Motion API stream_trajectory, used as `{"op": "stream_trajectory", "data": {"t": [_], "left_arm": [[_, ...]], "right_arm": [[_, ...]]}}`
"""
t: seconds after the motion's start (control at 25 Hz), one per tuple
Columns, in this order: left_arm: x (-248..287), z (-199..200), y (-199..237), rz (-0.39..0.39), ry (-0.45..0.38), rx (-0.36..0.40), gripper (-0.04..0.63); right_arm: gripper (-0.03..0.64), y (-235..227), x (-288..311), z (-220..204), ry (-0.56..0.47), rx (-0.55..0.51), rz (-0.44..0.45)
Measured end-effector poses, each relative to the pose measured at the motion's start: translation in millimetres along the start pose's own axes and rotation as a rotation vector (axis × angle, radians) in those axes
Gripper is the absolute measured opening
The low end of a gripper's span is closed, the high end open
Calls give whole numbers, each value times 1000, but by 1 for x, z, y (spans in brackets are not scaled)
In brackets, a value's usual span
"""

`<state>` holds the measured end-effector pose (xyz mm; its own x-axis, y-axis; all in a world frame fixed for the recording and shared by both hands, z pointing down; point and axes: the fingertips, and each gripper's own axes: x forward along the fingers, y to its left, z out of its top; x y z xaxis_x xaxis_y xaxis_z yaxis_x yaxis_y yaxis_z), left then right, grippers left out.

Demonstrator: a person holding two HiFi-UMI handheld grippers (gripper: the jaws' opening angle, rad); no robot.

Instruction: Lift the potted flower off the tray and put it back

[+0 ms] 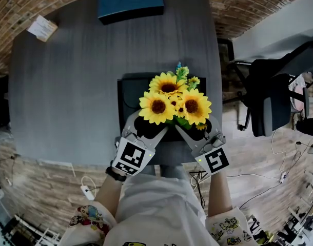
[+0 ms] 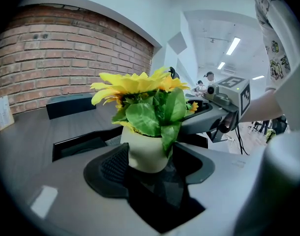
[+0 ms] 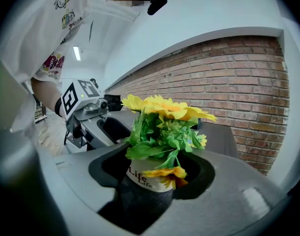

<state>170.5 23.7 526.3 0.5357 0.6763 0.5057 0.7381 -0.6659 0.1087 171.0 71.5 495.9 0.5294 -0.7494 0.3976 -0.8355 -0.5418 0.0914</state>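
**Both claws on the pot — lift and return yet to show**

The potted flower (image 1: pixel 174 104) sits at the centre of the head view, over the near part of the black tray (image 1: pixel 128 92) on the grey bench (image 1: pixel 64 86). Its sunflower heads spread wide enough to hide the pot from above.

The left claw (image 1: pixel 146 128) comes in from the lower left of that view and the right claw (image 1: pixel 197 129) from the lower right, so the two meet around the plant.

In the left gripper view the white pot (image 2: pixel 145 154) stands between that claw's jaws. Its wall is against the ribbed pad on the left of the frame, and a leaf covers the far side. I read this as a clamp on the pot.

In the right gripper view the lettered pot is seated between the jaws with both pads against its sides, so this claw is also grasping the pot.

As for progress, the grip looks made with both claws. No view shows the pot's base, so whether it has left the tray I cannot tell. The plant is over the tray, not off to one side of it.

By my judgement the task is in its early part — what remains is a clear raise off the tray, the set-down back inside its rim, and then letting go with both claws.
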Motion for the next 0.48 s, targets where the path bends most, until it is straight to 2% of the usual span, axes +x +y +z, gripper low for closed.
{"op": "stream_trajectory", "data": {"t": [0.32, 0.48], "left_arm": [[-6, -3, -1, 4, 2, -5, 314], [-13, -2, 2, 14, -12, -20, 327]], "right_arm": [[281, 1, -3, -2, 21, 2, -1], [320, -1, -6, 0, -3, 21, -19]]}}
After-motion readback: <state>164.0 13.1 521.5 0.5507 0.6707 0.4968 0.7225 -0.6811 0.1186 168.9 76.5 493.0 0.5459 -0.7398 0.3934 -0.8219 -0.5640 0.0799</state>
